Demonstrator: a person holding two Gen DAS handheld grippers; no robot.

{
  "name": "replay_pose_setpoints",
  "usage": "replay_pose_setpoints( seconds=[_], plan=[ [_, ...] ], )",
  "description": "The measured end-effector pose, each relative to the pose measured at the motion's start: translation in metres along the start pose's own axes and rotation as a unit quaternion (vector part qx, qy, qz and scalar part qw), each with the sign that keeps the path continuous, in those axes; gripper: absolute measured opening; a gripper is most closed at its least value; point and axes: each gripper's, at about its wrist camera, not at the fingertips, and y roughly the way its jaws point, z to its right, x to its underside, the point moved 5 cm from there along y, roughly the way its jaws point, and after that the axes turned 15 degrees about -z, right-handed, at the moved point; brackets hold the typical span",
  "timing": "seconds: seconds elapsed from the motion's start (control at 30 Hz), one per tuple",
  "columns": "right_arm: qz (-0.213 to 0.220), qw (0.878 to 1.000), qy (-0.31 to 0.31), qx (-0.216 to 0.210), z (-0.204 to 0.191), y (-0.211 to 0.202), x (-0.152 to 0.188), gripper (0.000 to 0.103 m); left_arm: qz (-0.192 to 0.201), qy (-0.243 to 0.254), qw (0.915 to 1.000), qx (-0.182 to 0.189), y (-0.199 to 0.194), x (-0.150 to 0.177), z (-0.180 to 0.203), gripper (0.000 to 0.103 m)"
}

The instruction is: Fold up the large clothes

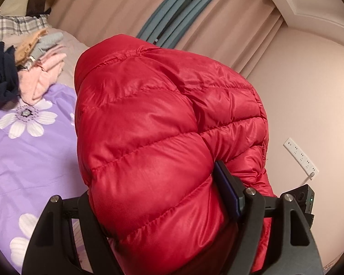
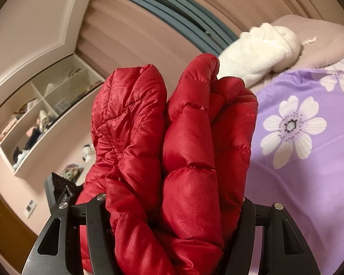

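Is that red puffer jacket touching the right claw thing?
Touching: in the right wrist view the red puffer jacket bulges between the right gripper, pressed against both fingers.

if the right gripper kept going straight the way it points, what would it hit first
The red puffer jacket bunched between the right gripper jaws hides its line. Beyond, probably the curtain by the white fluffy garment; depth is unclear.

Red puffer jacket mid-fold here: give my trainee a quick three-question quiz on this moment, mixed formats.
1. True or false: both claws grip the red puffer jacket.
2. What lies on the purple floral bedspread in the right wrist view? A) white fluffy garment B) green towel C) suitcase
3. Fill in: in the left wrist view, a pile of folded clothes lies to the ____ of the jacket.

Key: 1 true; 2 A, the white fluffy garment; 3 left.
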Motion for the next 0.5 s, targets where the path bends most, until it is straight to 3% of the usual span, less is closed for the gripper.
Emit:
replay_pose_setpoints(
  seconds=[0.5],
  plan=[
    [-0.020, 0.996, 0.035, 0.082, 0.066, 0.026, 0.009, 0.062, -0.069, -0.039, 0.9966, 0.023, 0.114, 0.013, -0.056, 0.075]
  ],
)
